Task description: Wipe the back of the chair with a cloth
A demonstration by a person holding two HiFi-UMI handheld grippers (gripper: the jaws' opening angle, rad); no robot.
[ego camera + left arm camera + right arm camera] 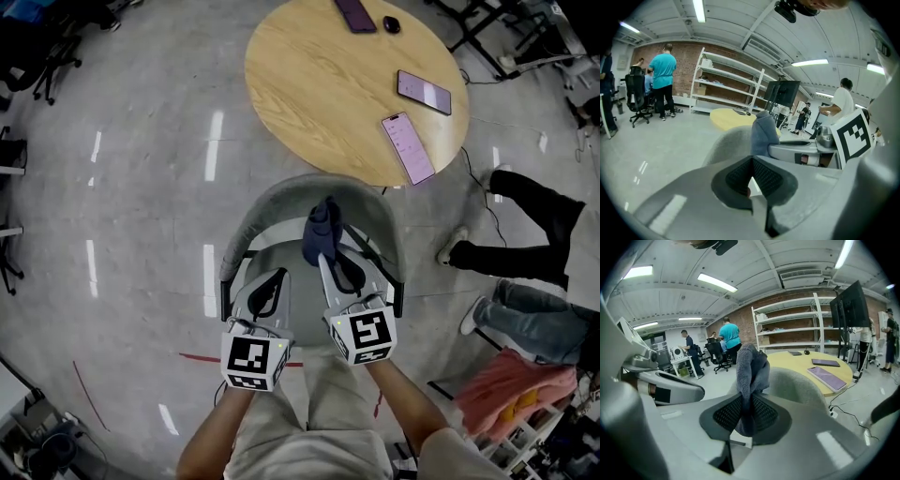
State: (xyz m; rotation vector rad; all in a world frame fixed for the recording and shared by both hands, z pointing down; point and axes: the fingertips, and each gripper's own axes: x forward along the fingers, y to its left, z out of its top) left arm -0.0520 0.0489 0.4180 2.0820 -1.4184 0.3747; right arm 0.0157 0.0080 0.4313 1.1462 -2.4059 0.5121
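A grey upholstered chair stands below me, its curved back (281,192) facing the round table. My right gripper (330,255) hovers over the seat just inside the back and is shut on a dark blue-grey cloth (322,234), which sticks up from the pads. In the right gripper view the cloth (750,376) rises between the black pads, with the chair back (794,387) right behind it. My left gripper (265,292) is shut with nothing in it, lower over the seat's left side. From the left gripper view the cloth (764,133) and chair back (729,143) lie ahead.
A round wooden table (309,84) stands right beyond the chair, with phones (408,148) and a small dark object on it. A person's legs (525,234) and shoes are at the right, with pink cloth (511,389) lower right. Shelving (797,329) and office chairs stand farther off.
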